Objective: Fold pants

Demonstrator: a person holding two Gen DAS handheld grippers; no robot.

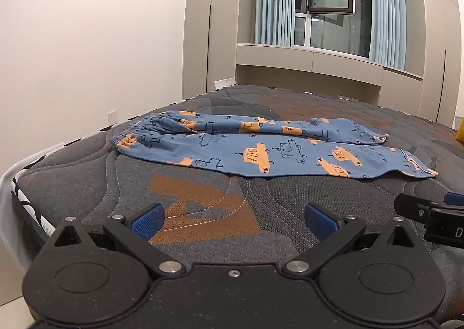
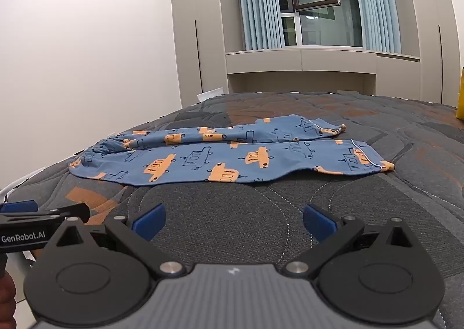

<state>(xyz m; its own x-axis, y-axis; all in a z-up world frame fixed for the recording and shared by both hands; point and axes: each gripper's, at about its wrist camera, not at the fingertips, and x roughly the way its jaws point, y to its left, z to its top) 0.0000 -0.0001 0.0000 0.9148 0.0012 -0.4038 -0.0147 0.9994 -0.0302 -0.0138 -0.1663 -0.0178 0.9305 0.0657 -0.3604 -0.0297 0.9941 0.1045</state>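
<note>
One pair of blue children's pants (image 1: 261,149) printed with orange cars lies spread flat on the dark grey quilted mattress (image 1: 203,201), unfolded, its two legs side by side and running across the bed, the gathered waistband (image 1: 136,133) toward the left edge and the two cuffs toward the right. Two grippers hover over the near part of the mattress, well short of the fabric and not touching it. The left gripper (image 1: 233,218) has its blue pads spread wide with nothing between them, and the right gripper (image 2: 233,220) stands just as wide and just as empty. They sit close beside each other, each showing at the edge of the other's view. Nothing lies between the grippers and the pants. Beyond the bed stands a window (image 2: 313,1) flanked by two pale blue curtains (image 2: 258,1), set among tall beige cabinets (image 1: 214,24). A yellow object (image 2: 460,94) shows at the far right edge of the bed; I cannot tell what it is.
</note>
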